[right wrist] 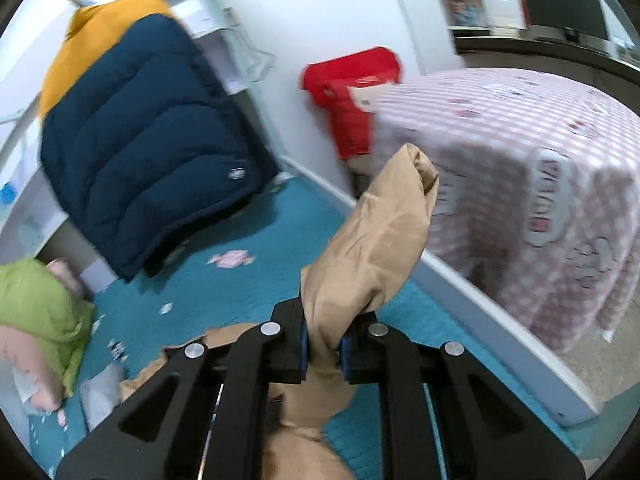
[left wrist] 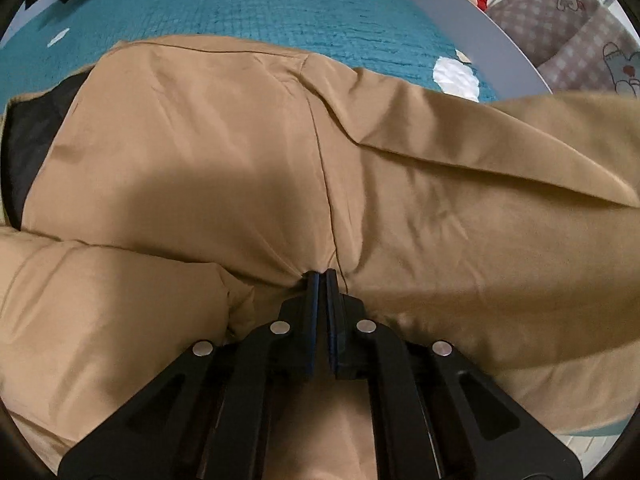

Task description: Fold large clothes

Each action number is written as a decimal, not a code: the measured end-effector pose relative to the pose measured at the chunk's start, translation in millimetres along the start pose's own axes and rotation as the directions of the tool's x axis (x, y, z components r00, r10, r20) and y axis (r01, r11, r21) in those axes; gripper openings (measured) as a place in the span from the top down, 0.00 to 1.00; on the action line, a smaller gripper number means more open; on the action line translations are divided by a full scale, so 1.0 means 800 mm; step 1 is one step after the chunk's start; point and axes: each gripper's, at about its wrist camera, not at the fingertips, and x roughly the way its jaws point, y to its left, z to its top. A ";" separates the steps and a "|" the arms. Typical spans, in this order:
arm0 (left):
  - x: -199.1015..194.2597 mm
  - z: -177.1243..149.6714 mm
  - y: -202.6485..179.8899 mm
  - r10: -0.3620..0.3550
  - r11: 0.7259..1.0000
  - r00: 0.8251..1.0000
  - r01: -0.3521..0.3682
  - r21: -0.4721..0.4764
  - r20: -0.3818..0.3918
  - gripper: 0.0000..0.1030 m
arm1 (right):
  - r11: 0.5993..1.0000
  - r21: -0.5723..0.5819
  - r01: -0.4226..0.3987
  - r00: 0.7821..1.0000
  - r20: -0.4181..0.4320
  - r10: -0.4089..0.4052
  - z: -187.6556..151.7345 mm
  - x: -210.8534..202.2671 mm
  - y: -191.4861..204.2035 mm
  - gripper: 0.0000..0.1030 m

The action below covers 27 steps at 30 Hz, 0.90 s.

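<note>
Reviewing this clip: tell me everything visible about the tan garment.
The tan garment is a smooth, lightly padded-looking coat with a dark lining showing at one edge and a long stitched seam. It lies spread and creased on the teal bedspread. The left gripper, jaws shut, pinches a fold near the seam. The right gripper is clamped on a bunched, tube-like part, possibly a sleeve, held in the air.

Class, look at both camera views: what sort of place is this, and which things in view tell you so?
Probably a bedroom at home. The tan garment lies on a teal quilted bedspread, a puffer jacket hangs from a rail by the wall, and a pink checked cloth covers furniture beside the bed.
</note>
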 end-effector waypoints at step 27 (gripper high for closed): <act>-0.327 -0.191 0.398 0.343 0.842 0.914 -0.197 -0.502 0.216 0.96 | 0.854 -0.408 -0.322 0.899 -0.414 0.141 -0.249 0.124 0.371 0.87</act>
